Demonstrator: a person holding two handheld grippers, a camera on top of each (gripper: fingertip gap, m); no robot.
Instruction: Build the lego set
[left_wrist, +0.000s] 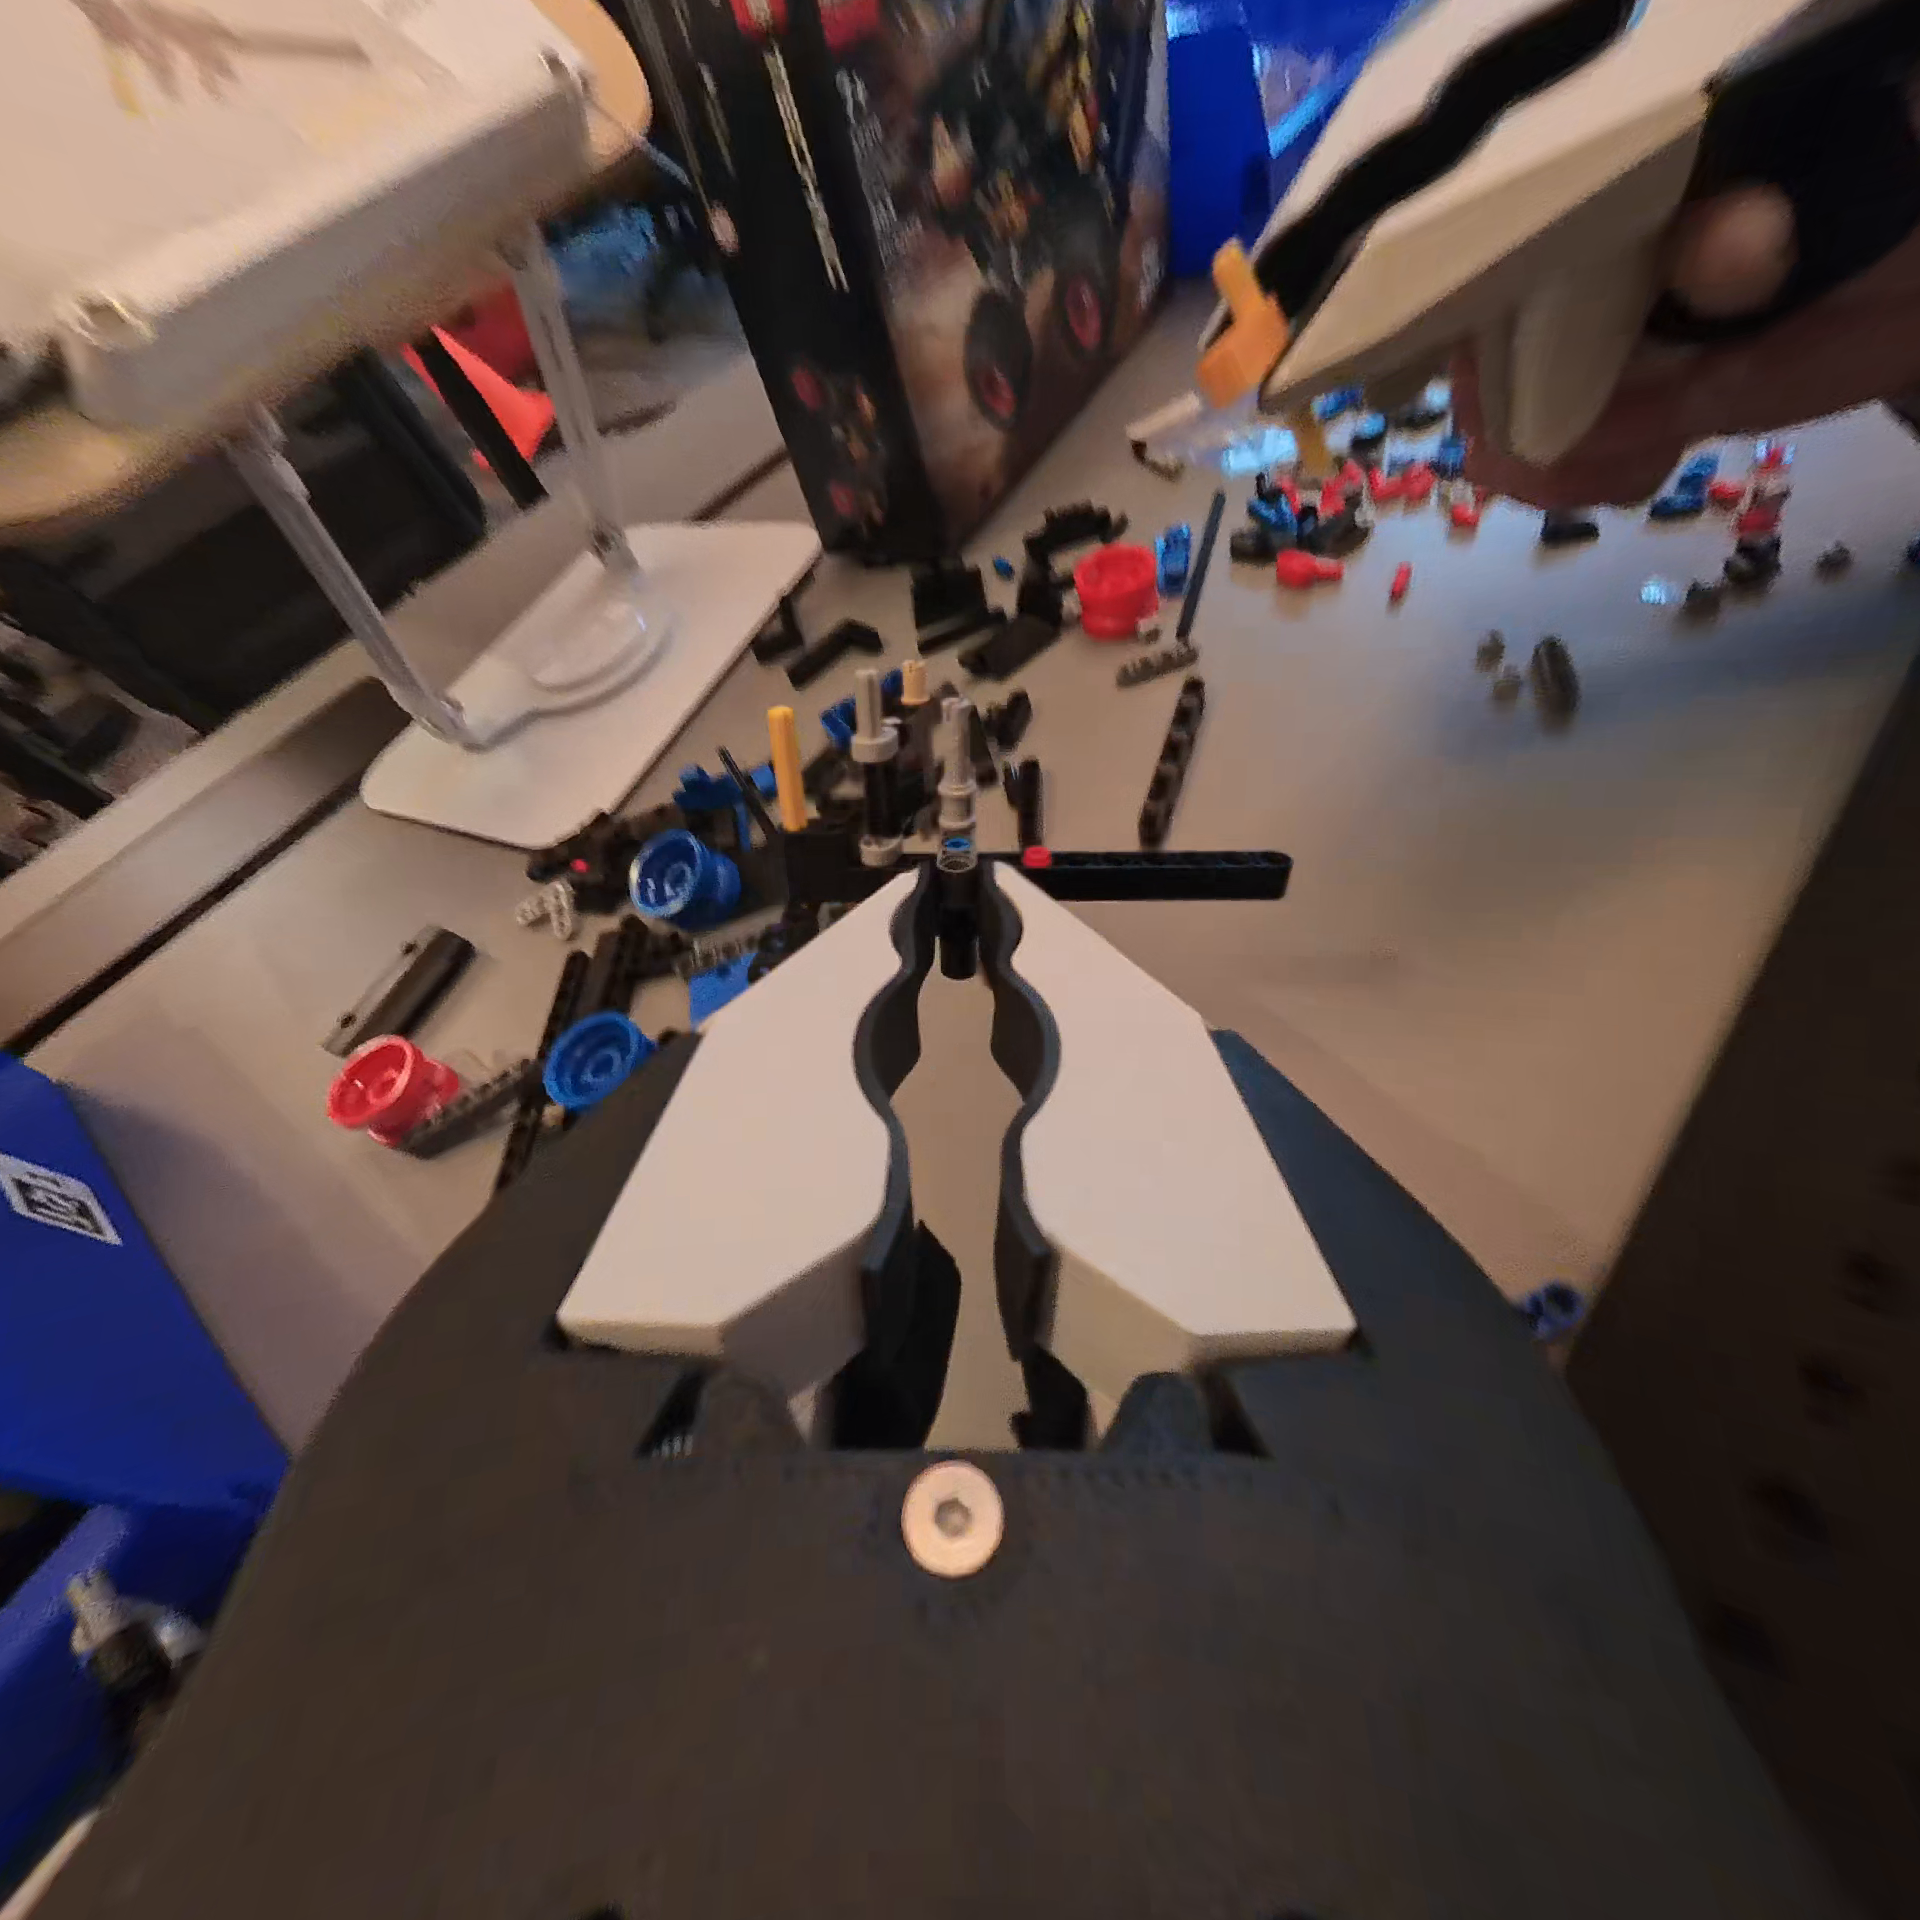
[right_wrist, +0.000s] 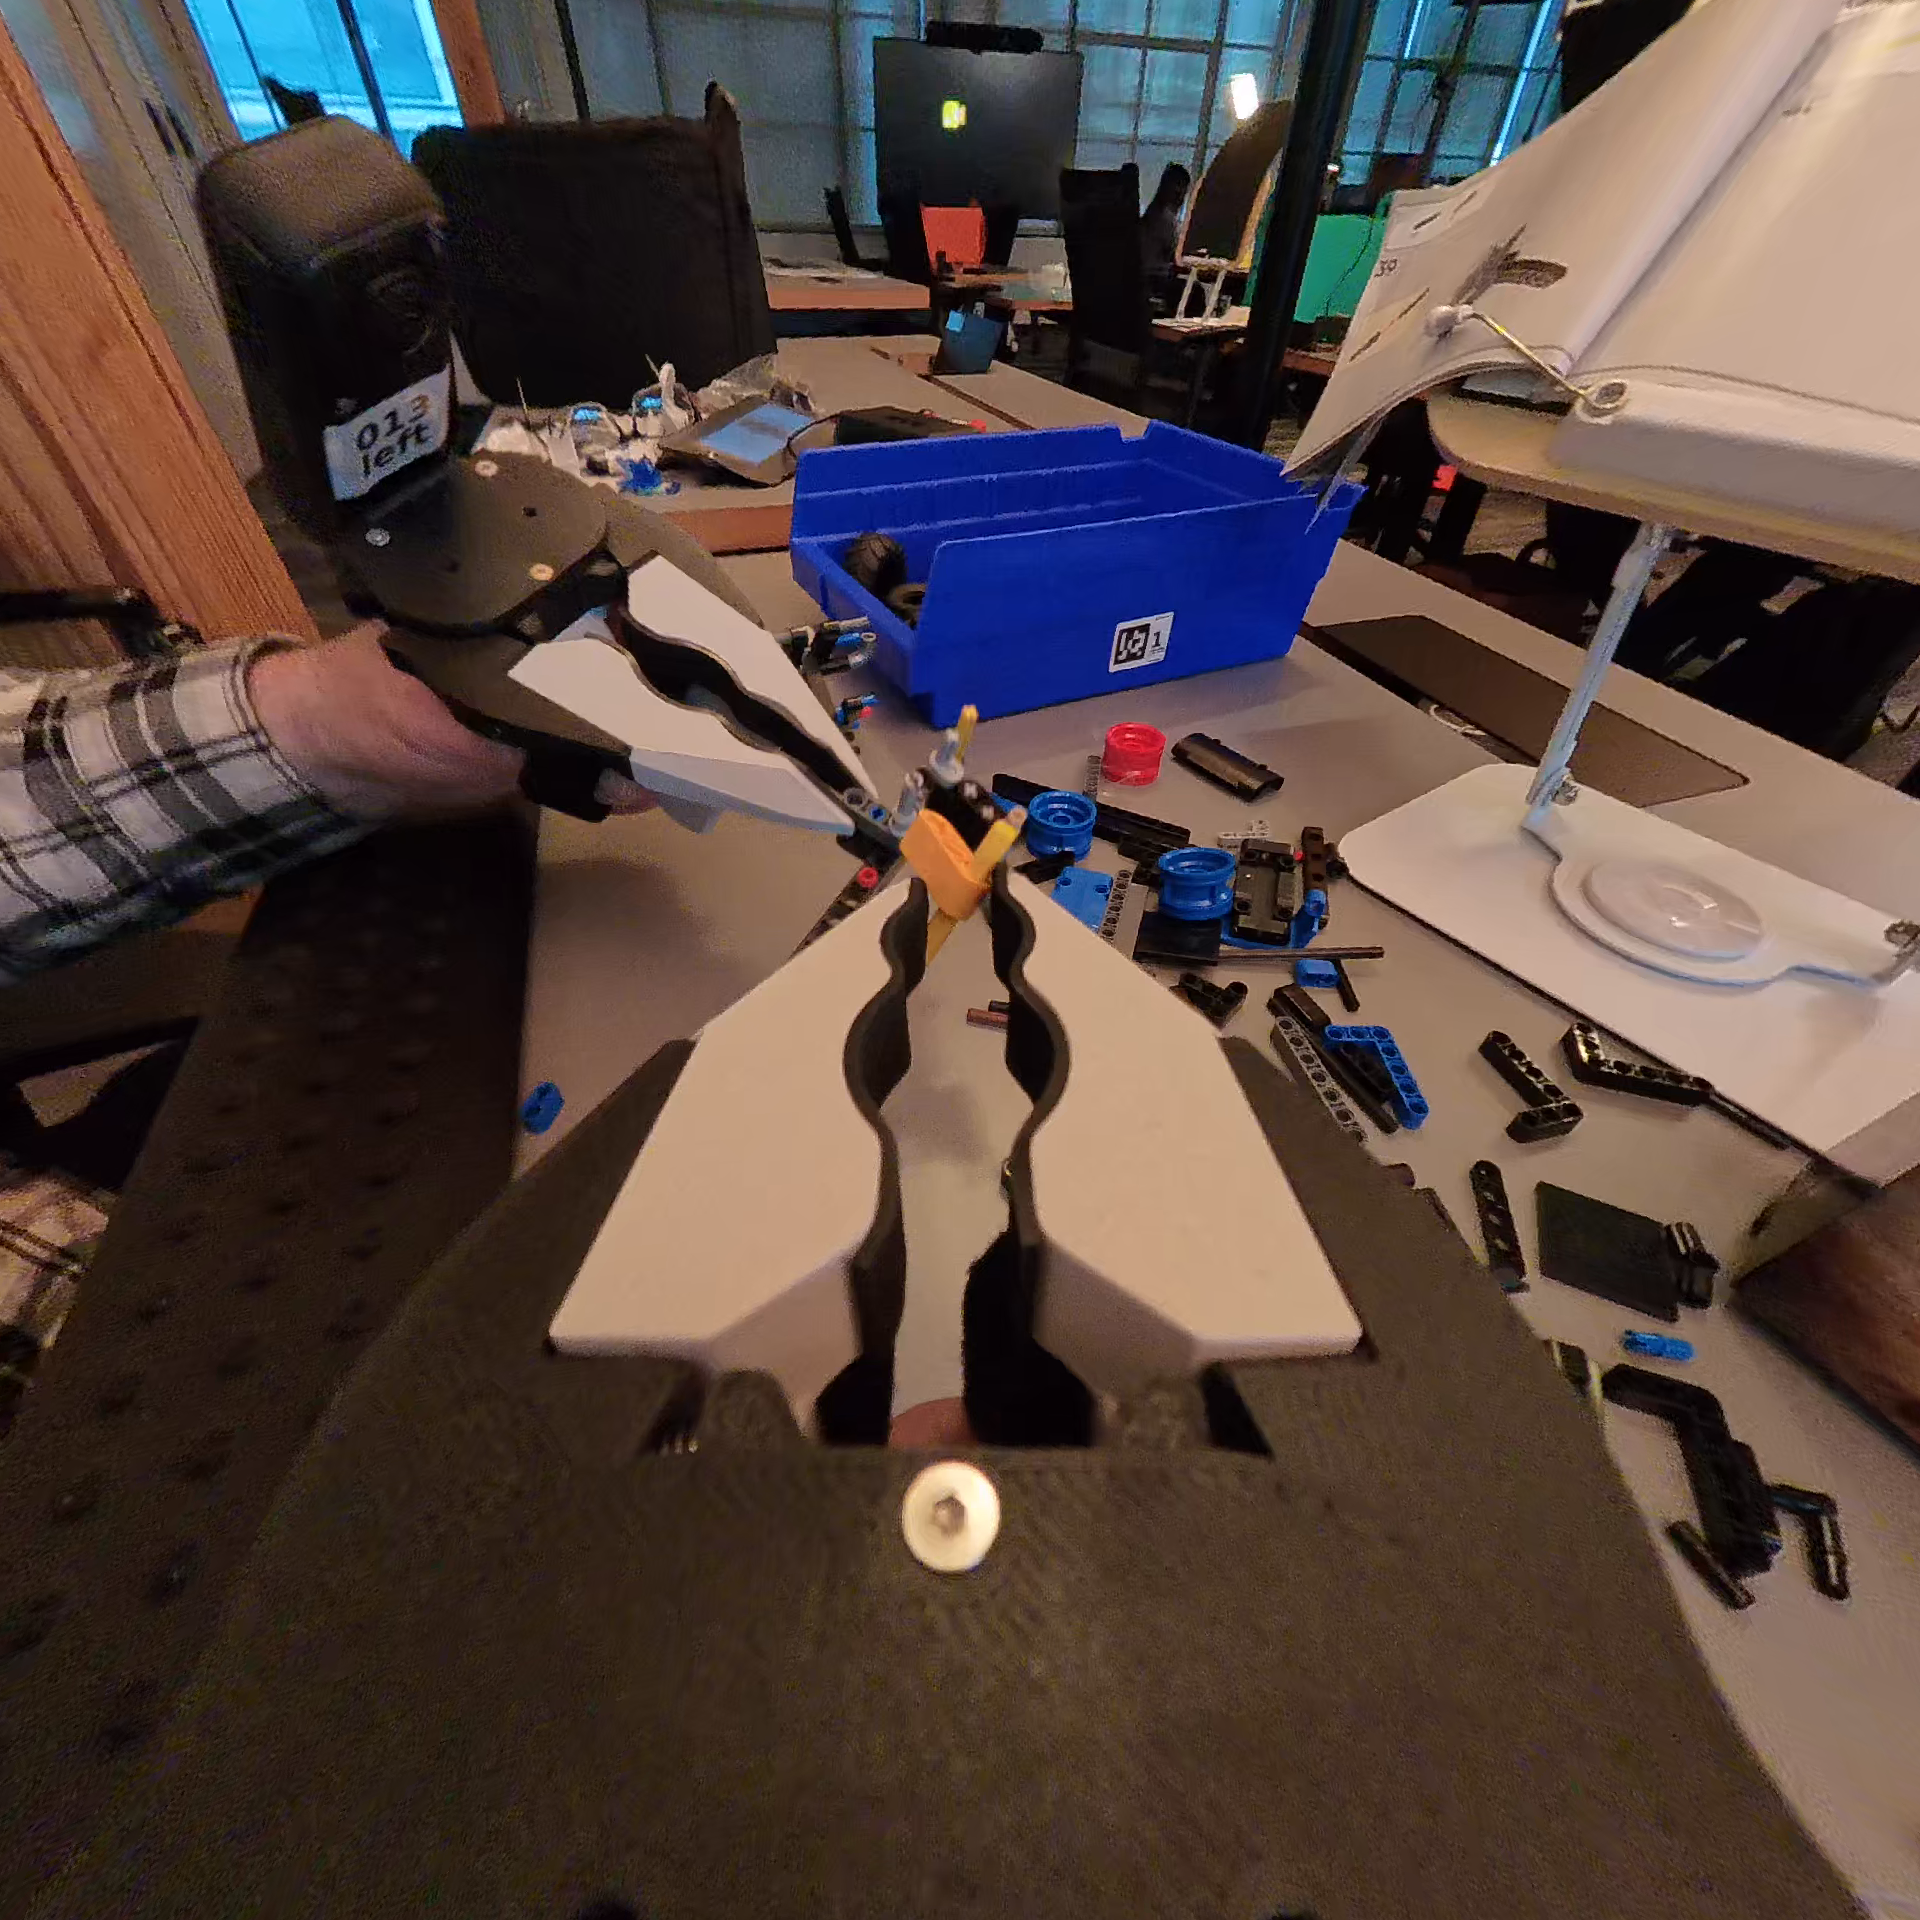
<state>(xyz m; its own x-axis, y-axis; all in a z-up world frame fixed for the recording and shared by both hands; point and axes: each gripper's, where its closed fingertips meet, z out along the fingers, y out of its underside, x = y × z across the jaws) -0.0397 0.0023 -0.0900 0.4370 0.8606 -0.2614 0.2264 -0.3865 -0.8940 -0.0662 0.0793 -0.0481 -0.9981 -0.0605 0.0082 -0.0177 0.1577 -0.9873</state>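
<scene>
Blue bin (right_wrist: 1039, 582) w/ white label (front wall).

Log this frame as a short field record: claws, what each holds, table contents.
left claw: shut on the black assembly, a long black beam with grey pins and a yellow rod standing up
right claw: shut on an orange piece with a yellow rod through it
relation: orange piece close to the assembly; contact unclear
table: loose black, blue and red parts, blue wheel hubs, red hub
blue bin: black tyres inside
instruction booklet: open on a white stand
</scene>
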